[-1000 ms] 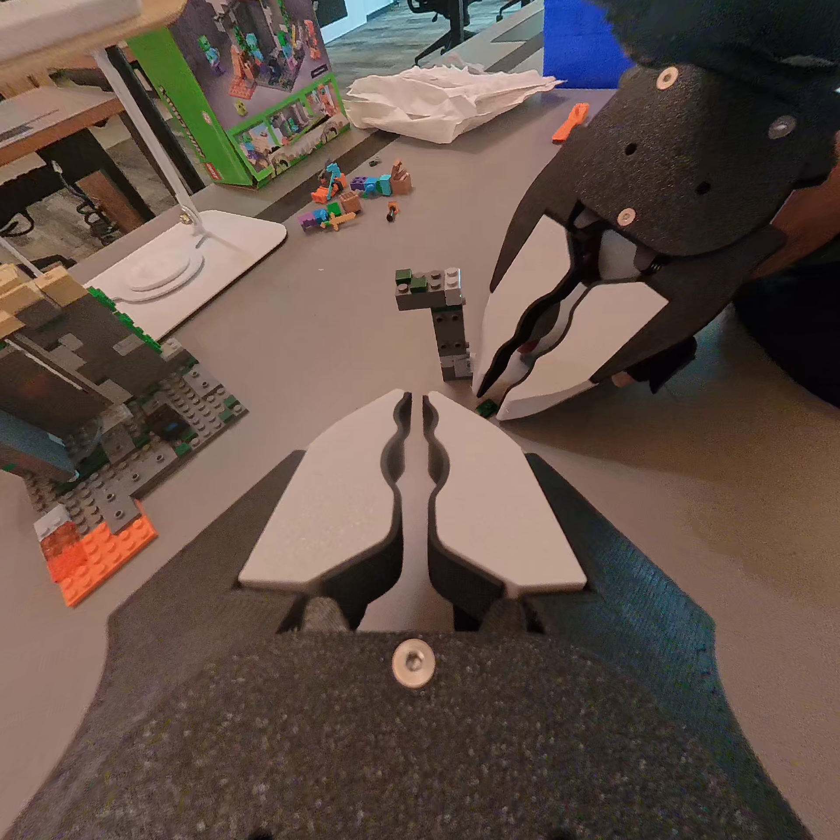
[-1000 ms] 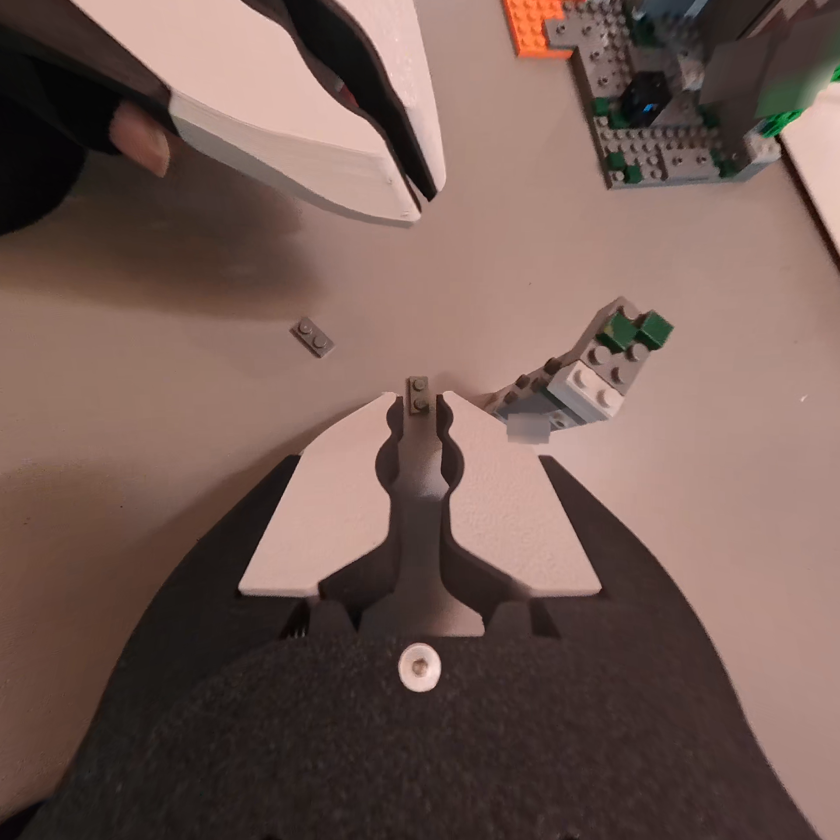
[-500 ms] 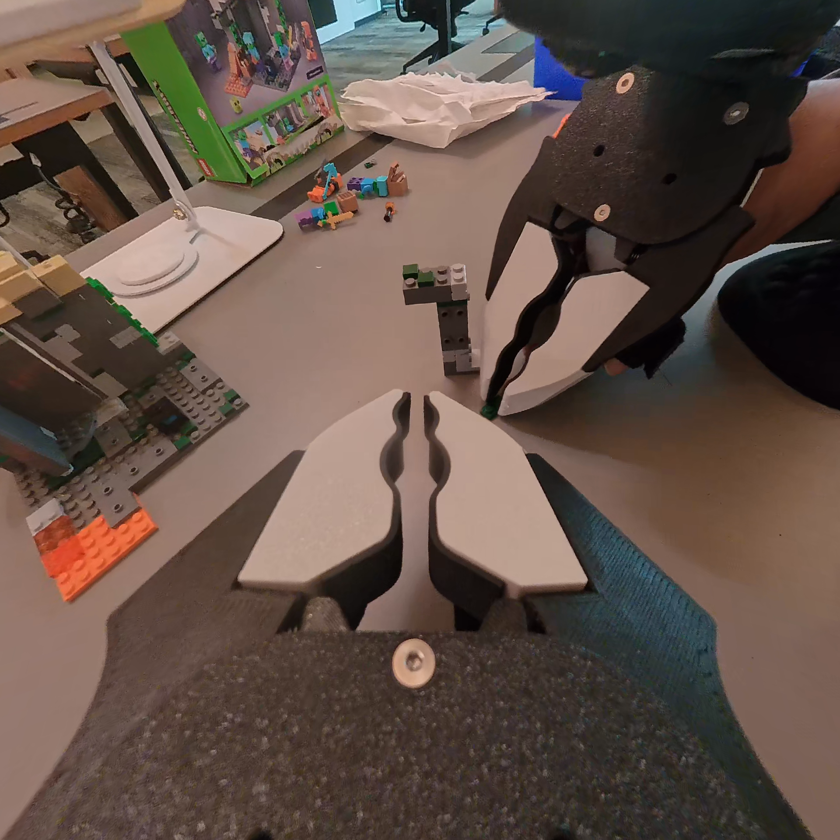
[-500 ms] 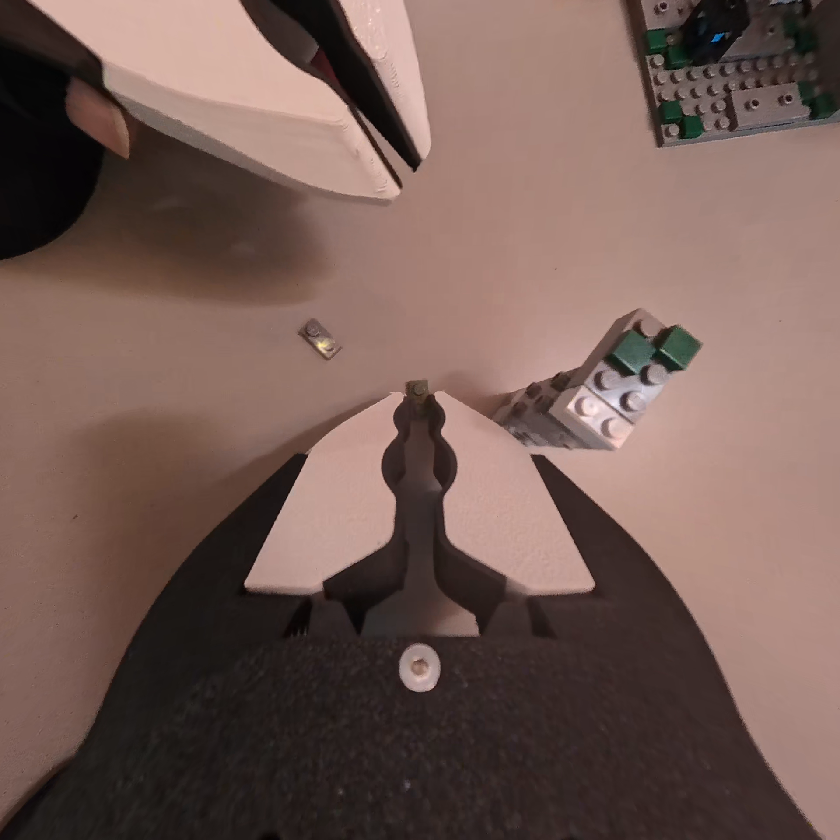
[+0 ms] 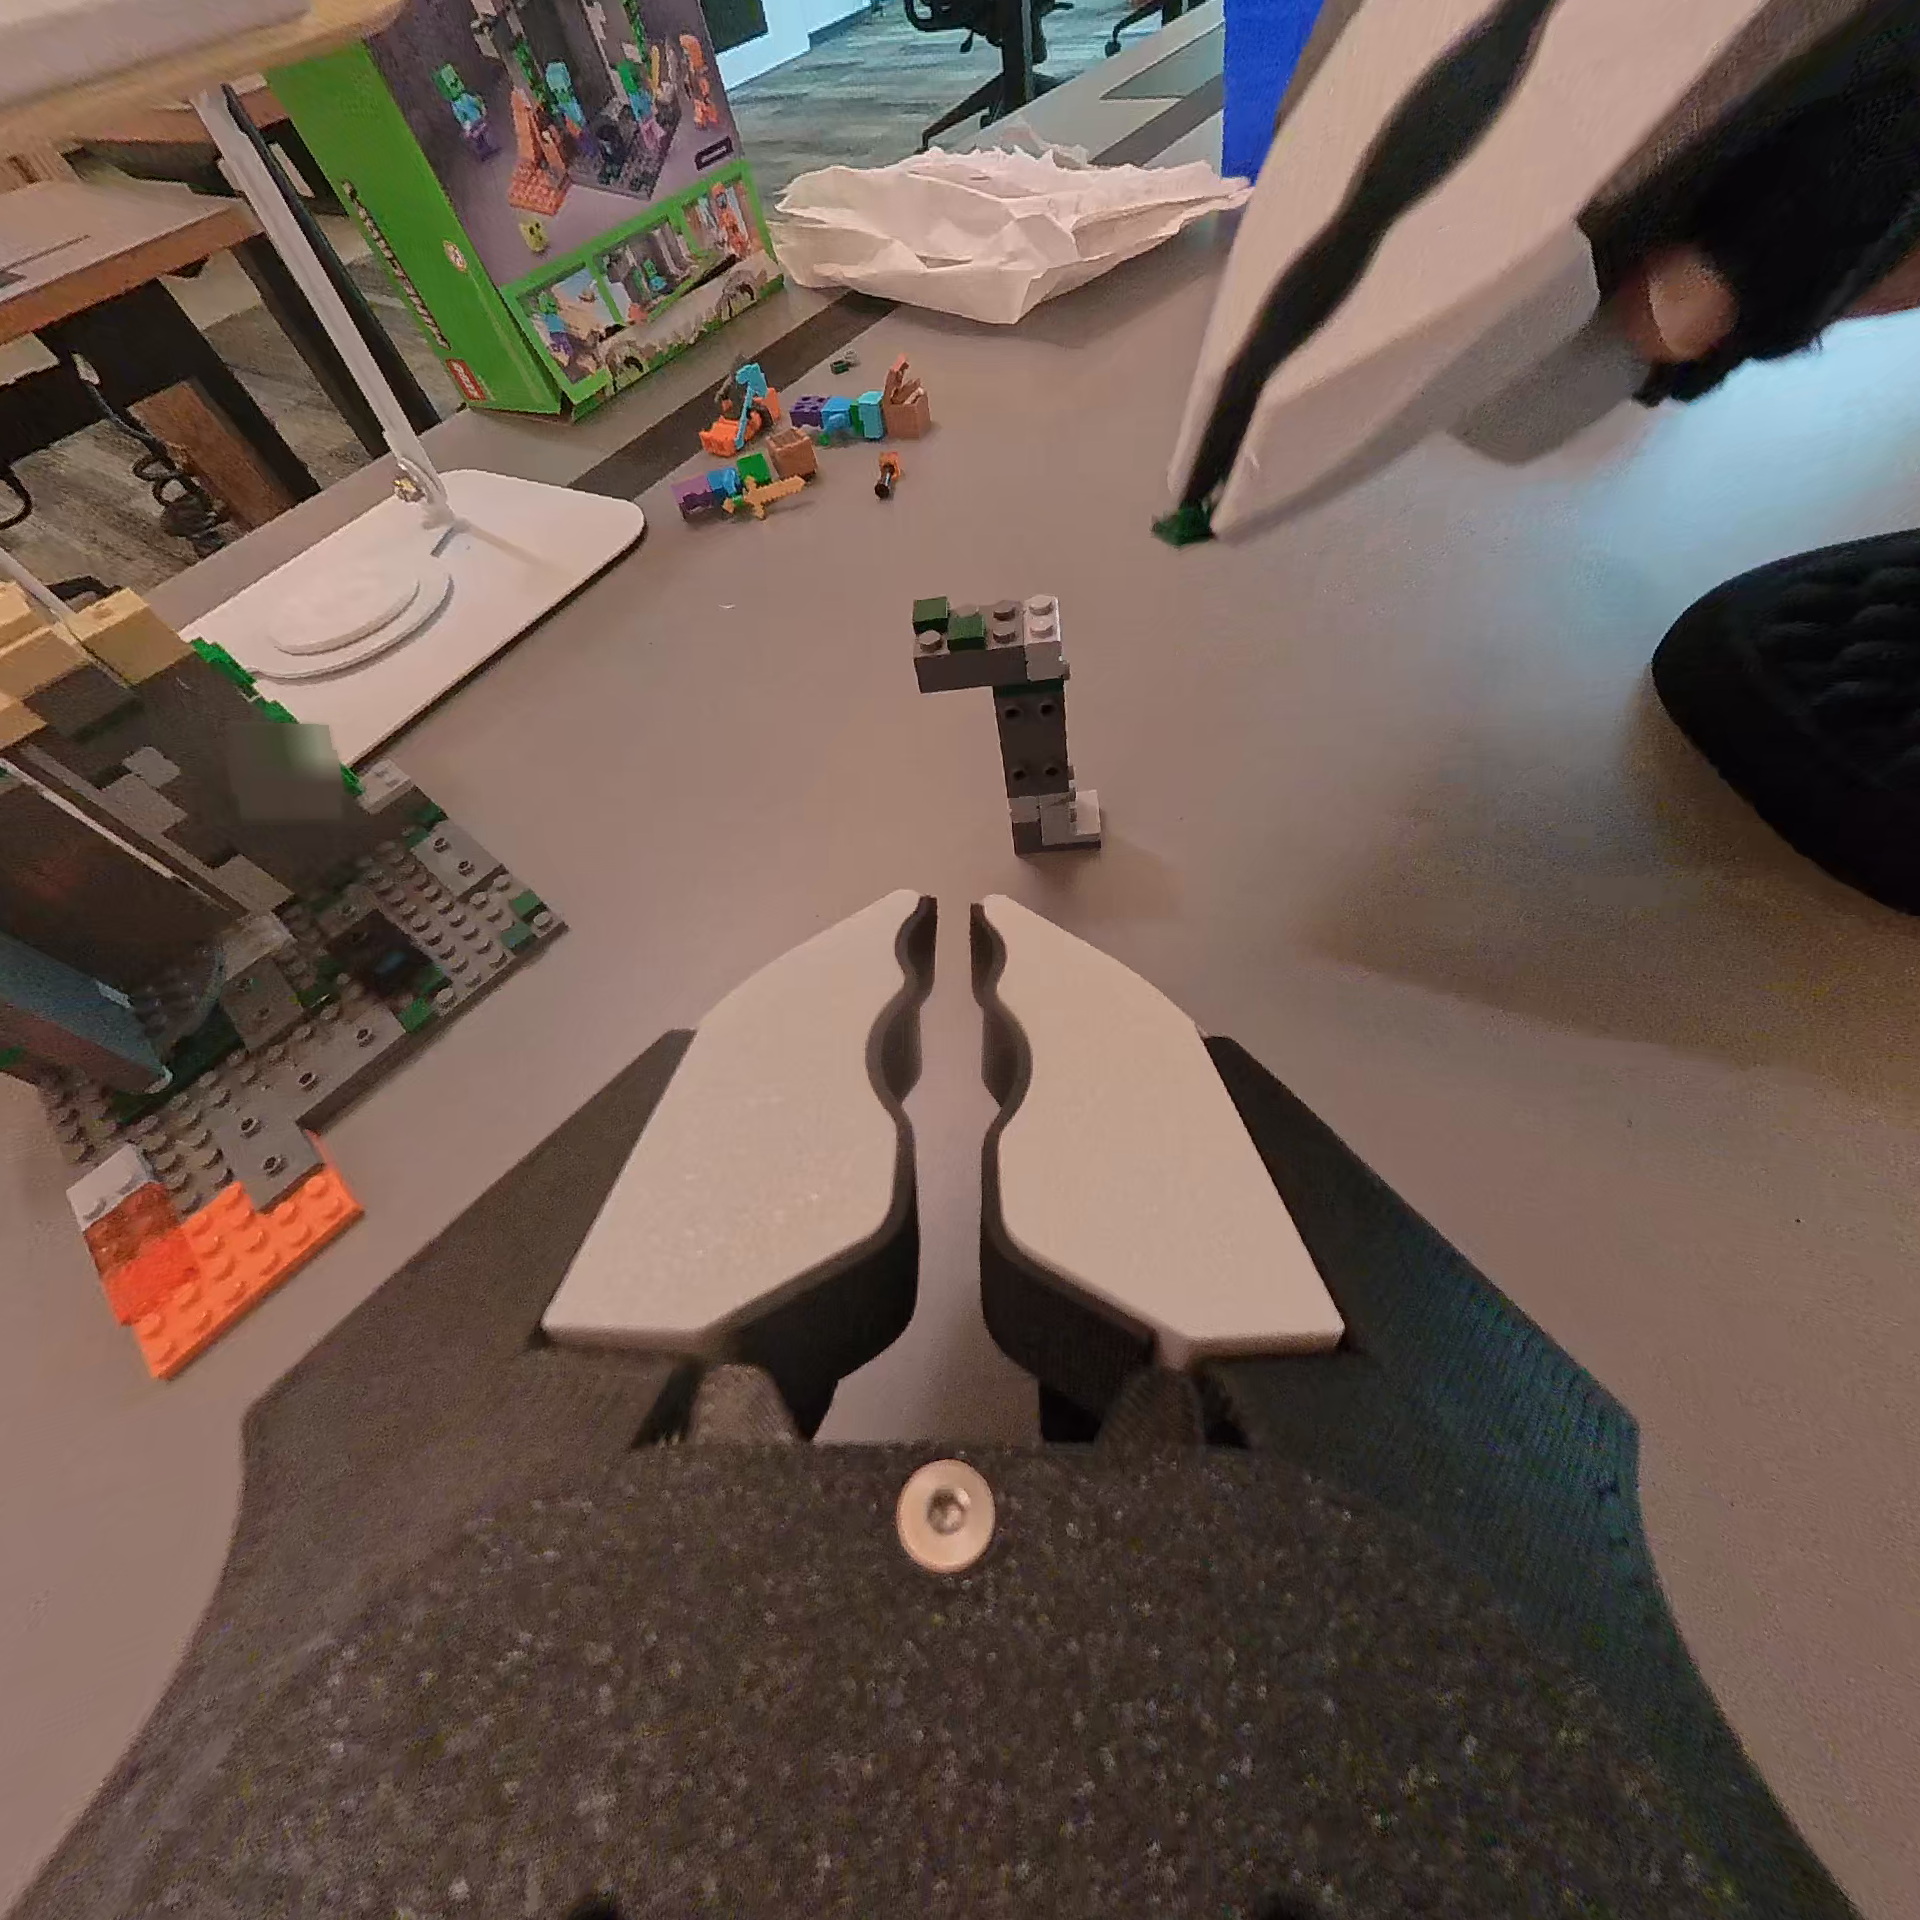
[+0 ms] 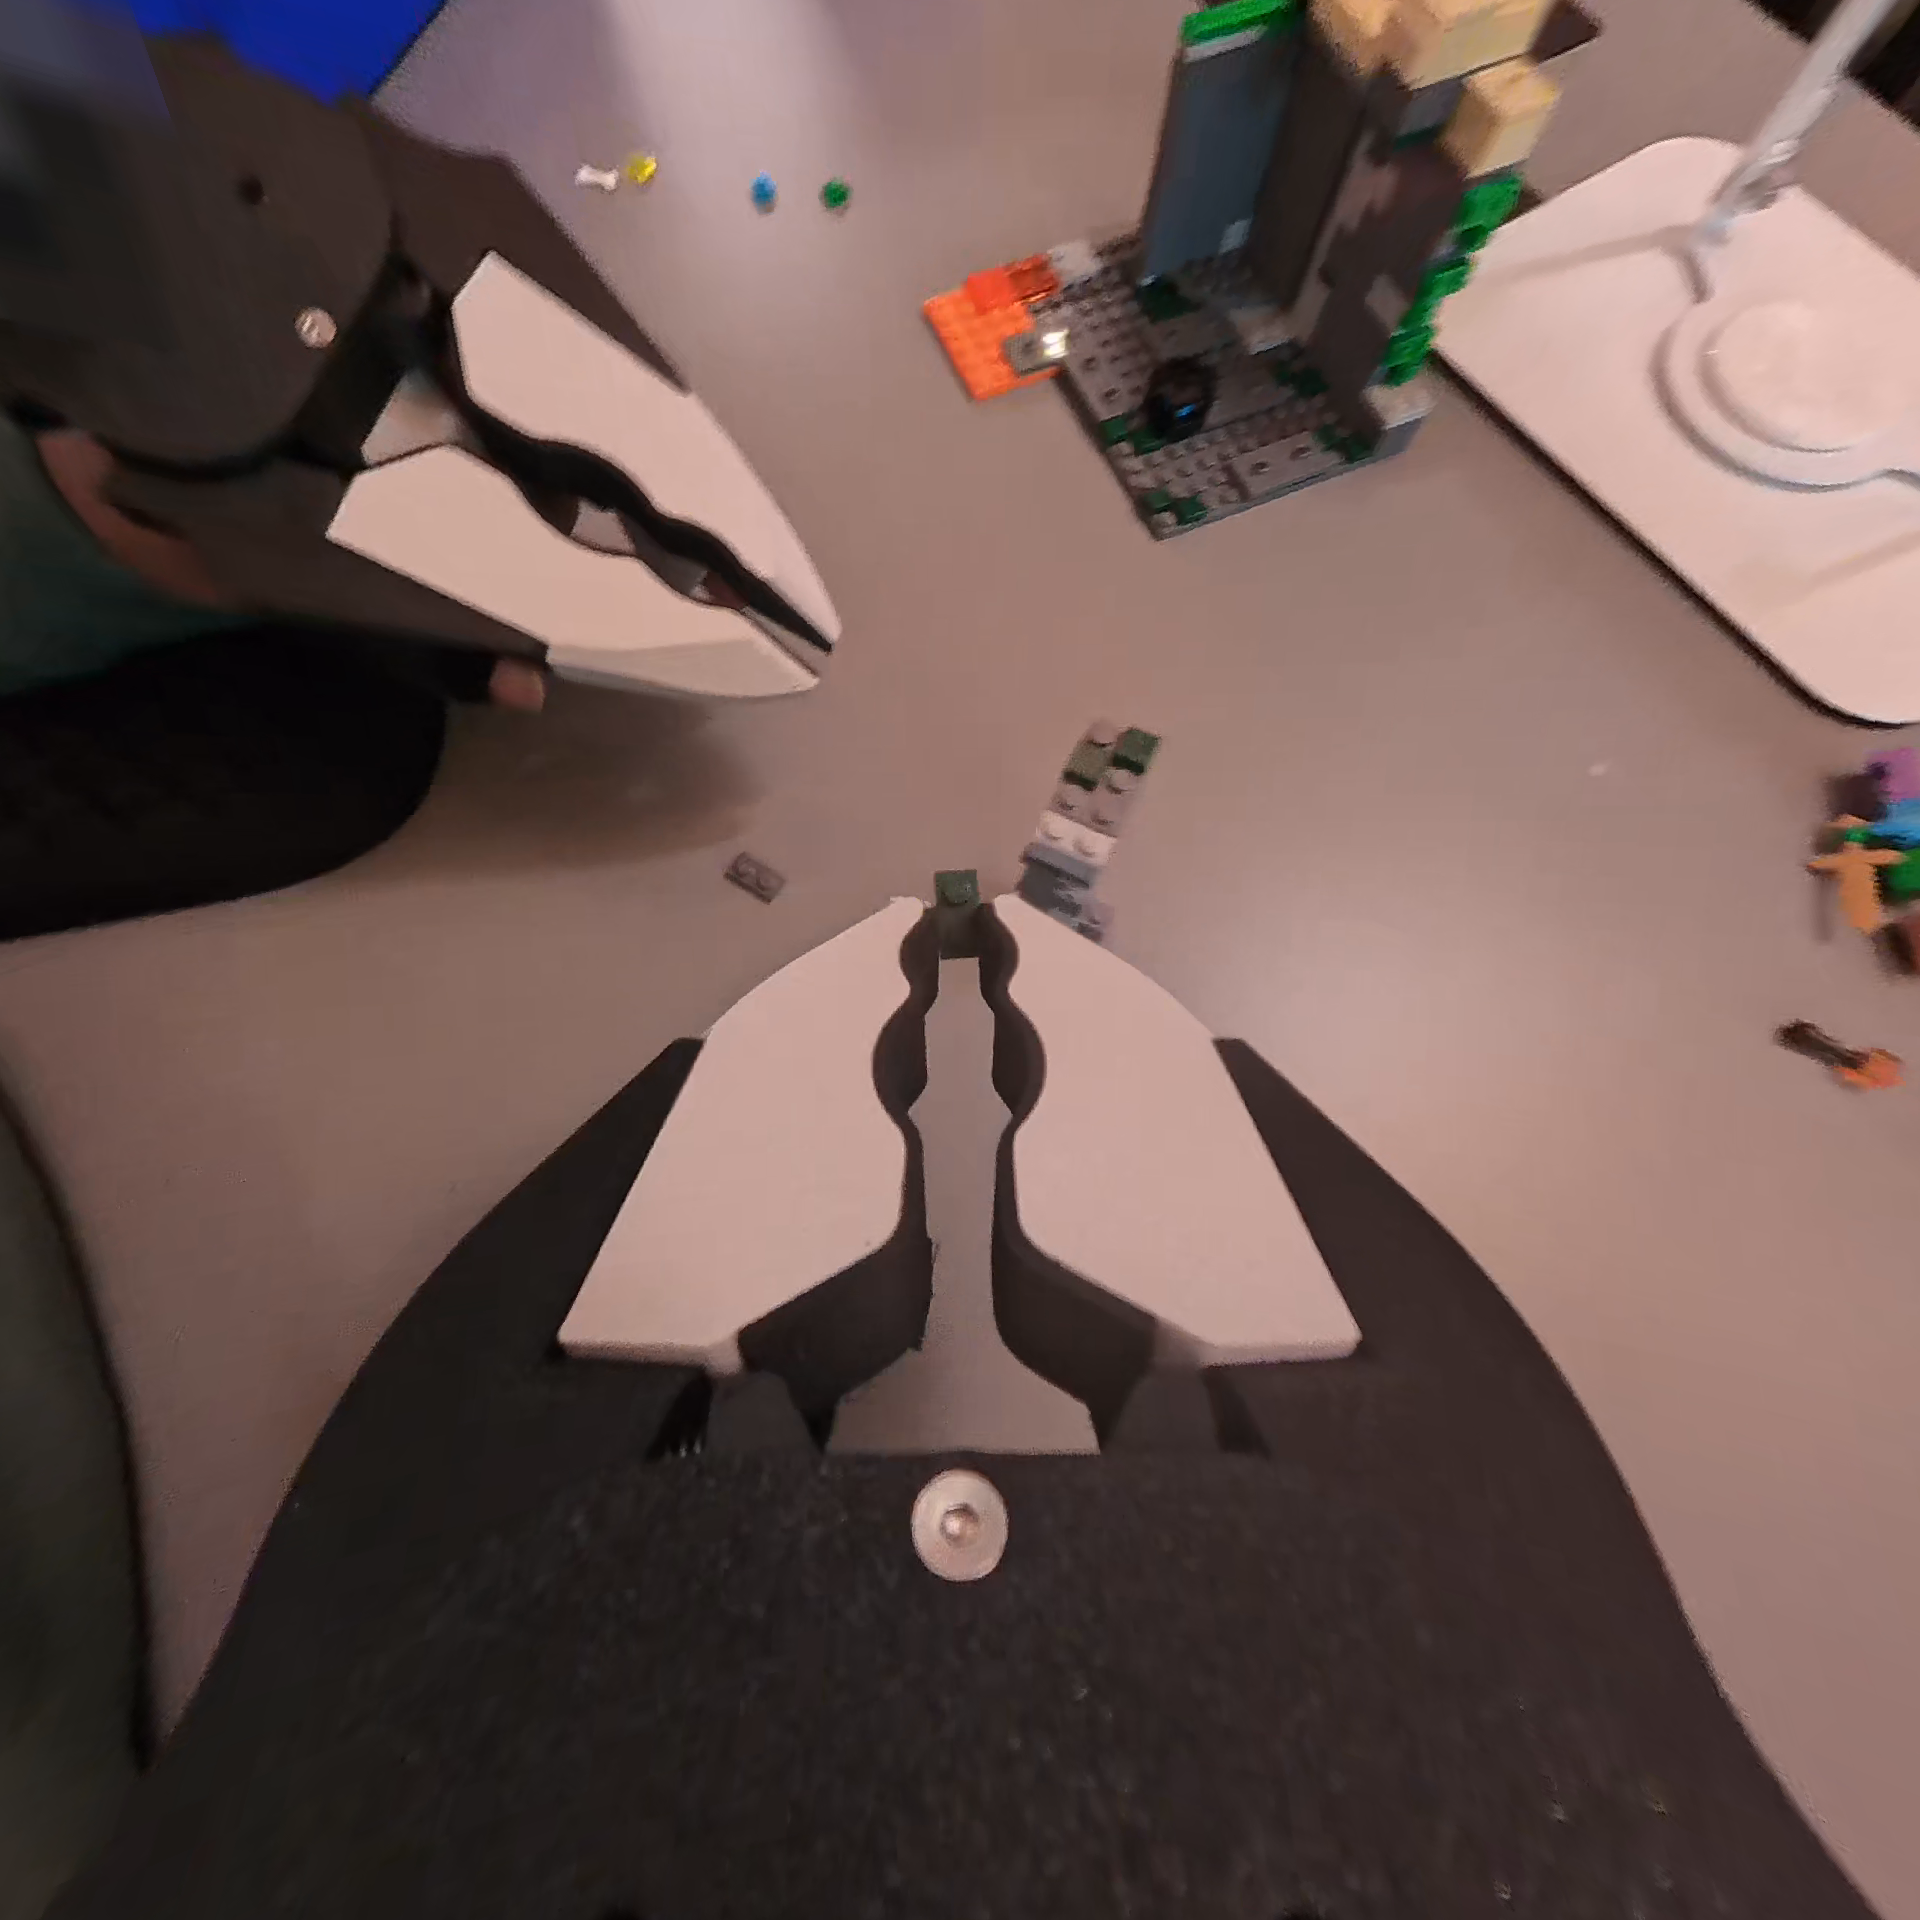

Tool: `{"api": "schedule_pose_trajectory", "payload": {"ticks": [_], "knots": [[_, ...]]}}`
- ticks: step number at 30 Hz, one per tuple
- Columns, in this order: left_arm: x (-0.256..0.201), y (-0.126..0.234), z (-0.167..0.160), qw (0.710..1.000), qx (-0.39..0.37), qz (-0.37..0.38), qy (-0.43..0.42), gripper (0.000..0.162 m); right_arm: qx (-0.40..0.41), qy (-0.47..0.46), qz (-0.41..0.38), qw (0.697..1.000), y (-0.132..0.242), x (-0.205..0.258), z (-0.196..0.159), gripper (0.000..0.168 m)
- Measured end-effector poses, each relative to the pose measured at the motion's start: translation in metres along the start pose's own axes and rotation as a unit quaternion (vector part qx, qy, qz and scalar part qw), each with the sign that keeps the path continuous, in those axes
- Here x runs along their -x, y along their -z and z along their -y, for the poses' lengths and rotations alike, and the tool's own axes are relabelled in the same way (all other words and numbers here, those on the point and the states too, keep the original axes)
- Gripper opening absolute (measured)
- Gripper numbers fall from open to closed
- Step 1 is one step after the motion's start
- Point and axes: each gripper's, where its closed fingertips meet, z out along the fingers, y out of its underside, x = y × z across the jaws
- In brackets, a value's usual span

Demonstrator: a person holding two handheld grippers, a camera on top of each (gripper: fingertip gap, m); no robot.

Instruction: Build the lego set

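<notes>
A small grey pillar assembly (image 5: 1013, 727) with green pieces on top stands on the grey table; it also shows in the right wrist view (image 6: 1091, 821). My right gripper (image 6: 956, 916) is shut on a small dark green plate (image 6: 956, 894), held above the table just near the pillar. In the left wrist view the right gripper (image 5: 1205, 509) hangs at the upper right with the green plate (image 5: 1184, 525) at its tips. My left gripper (image 5: 952, 906) is shut and empty, short of the pillar. A small grey plate (image 6: 755, 876) lies loose on the table.
The large build on a grey and orange baseplate (image 5: 239, 1236) stands at the left (image 6: 1247, 457). A white stand base (image 5: 416, 582), a green set box (image 5: 540, 208), crumpled white paper (image 5: 997, 229) and loose coloured pieces (image 5: 800, 447) lie beyond. There is about 8 centimetres between the tips of the two grippers.
My right gripper closed on the green plate at the table and has lifted it up and back from the pillar. My left gripper has stayed shut and hardly moved.
</notes>
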Motion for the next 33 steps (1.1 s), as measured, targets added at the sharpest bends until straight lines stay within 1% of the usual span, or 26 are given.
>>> {"api": "schedule_pose_trajectory", "payload": {"ticks": [5,9,12,16,19,22,28,30,33], "knots": [[-0.003,-0.003,0.000,1.000,0.001,-0.005,0.000,0.008,0.005,-0.026,-0.029,0.999,0.002,-0.018,0.007,0.006],[-0.006,-0.016,-0.002,1.000,0.012,-0.021,-0.004,0.018,0.018,-0.036,-0.040,0.998,-0.006,-0.025,0.009,0.006],[-0.006,-0.030,-0.001,0.999,0.021,-0.047,0.002,0.028,0.024,-0.038,-0.039,0.998,-0.011,-0.028,0.010,0.007],[-0.010,-0.048,0.002,0.994,0.034,-0.102,0.021,0.042,0.026,-0.039,-0.041,0.998,-0.014,-0.030,0.010,0.007],[-0.013,-0.064,-0.002,0.990,0.056,-0.127,0.030,0.055,0.026,-0.042,-0.040,0.998,-0.014,-0.030,0.008,0.007],[-0.020,-0.075,-0.002,0.984,0.074,-0.160,0.032,0.064,0.021,-0.044,-0.036,0.998,-0.013,-0.029,0.007,0.007],[-0.032,-0.083,-0.003,0.966,0.092,-0.240,0.015,0.062,0.013,-0.041,-0.026,0.999,-0.009,-0.027,0.006,0.007],[-0.034,-0.083,-0.001,0.961,0.089,-0.261,0.006,0.051,0.011,-0.041,-0.022,0.999,-0.007,-0.027,0.005,0.007],[-0.033,-0.085,-0.004,0.959,0.097,-0.267,0.002,0.033,0.008,-0.041,-0.020,0.999,-0.006,-0.027,0.003,0.007]]}}
